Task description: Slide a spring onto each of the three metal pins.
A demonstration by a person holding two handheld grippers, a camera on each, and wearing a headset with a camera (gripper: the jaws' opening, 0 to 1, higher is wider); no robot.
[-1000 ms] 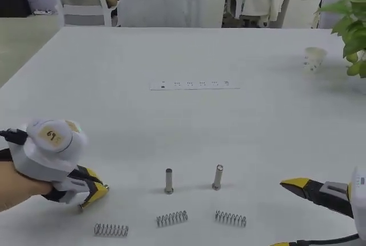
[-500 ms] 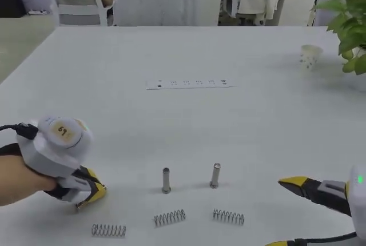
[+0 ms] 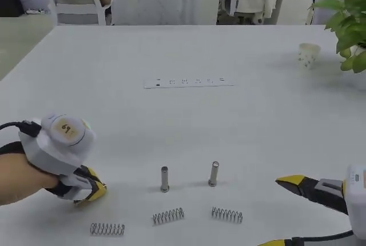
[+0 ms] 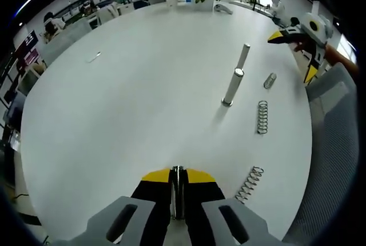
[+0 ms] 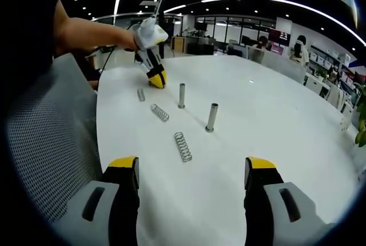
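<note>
Item: white bench, work laid out near its 6 o'clock edge. Two steel pins stand upright, well apart: left pin and right pin, both bare. Three springs lie flat in a row just nearer the person: left spring, middle spring at 6 o'clock of the left pin, and right spring at 5 o'clock of the right pin. None is on a pin, so by judgement the task is unstarted. The left gripper, at 9 o'clock of the pins, rests low to the bench with its jaws pressed together on a slim metal shaft, apparently the third pin. The right gripper, at 3 o'clock of the pins, hovers with its jaws spread wide and empty, pointed toward the right spring. Far side: socket strip at 12 o'clock, paper cup and plant at 2 o'clock. Hazards, as judged: a thin coil pinched off-centre may squirt out or roll. A jaw brushing a free-standing pin could topple it. A spring brought down tilted may catch on the pin top. The held pin may fall over if released before it stands true.
</note>
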